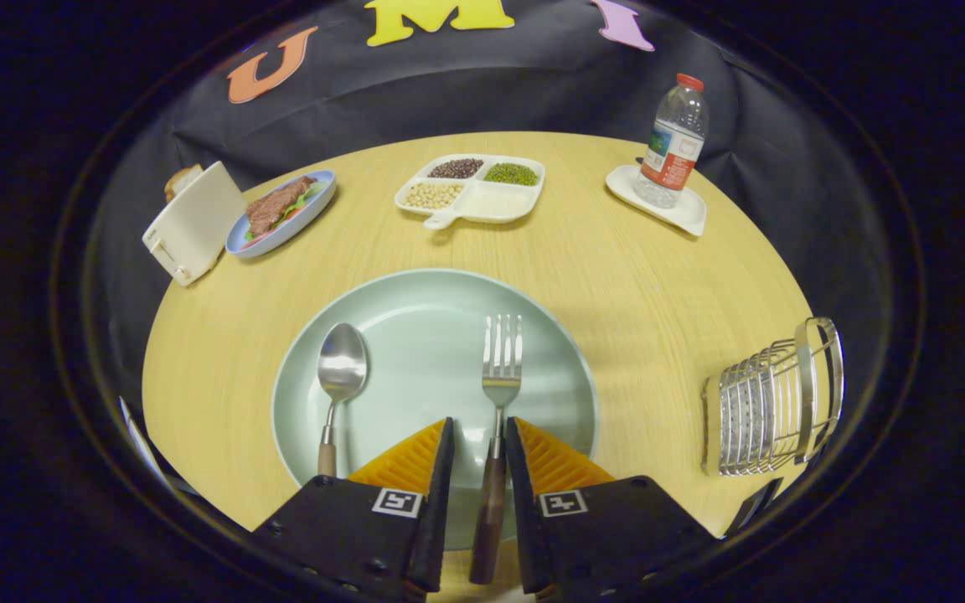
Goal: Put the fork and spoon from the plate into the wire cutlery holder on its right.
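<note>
A pale green plate [424, 331] lies on the round wooden table [642, 285], just ahead of my fingers. On it a spoon [342, 370] with a wooden handle lies to the left, and a fork [502, 356] with a dark wooden handle lies to the right, tines pointing away. My gripper [480, 424] straddles the fork's handle. The right finger is close against the handle, while a narrow gap shows between the handle and the left finger. The wire cutlery holder [771, 410] stands to the right of the plate near the table's edge.
At the back of the table are a white toaster [193, 222], a blue plate of food [281, 211], a white divided tray of beans [472, 191] and a water bottle [673, 141] on a small white tray. Bare wood lies between plate and holder.
</note>
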Available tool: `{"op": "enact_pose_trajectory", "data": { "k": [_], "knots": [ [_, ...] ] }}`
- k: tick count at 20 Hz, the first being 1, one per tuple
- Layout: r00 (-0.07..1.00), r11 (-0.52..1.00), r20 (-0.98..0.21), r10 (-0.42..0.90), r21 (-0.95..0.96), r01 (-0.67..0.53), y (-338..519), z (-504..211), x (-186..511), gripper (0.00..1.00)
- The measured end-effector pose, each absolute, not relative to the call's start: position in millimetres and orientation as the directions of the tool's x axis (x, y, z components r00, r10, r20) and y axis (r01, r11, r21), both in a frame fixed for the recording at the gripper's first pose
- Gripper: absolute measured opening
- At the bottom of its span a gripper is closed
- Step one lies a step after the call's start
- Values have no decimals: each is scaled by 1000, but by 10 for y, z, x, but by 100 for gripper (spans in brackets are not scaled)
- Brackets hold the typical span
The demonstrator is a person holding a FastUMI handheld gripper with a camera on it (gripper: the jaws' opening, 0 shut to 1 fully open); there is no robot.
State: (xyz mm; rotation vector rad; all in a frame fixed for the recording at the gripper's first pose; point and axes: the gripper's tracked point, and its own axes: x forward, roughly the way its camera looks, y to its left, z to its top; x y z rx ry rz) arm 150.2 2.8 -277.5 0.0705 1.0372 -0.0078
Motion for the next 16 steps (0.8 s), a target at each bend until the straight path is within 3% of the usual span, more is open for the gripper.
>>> {"op": "enact_pose_trajectory", "data": {
  "k": [1,2,3,5,16],
  "knots": [
    [505,996,-862,50,79,37,55,-2762,1482,34],
    [502,996,-863,58,86,33,72,-2767,1484,18],
    [502,996,-863,58,84,30,66,-2773,1490,9],
    [505,997,-861,57,77,19,76,-2761,1487,1],
    [606,994,-792,80,112,15,-77,-2143,1276,1]
  ]
}}
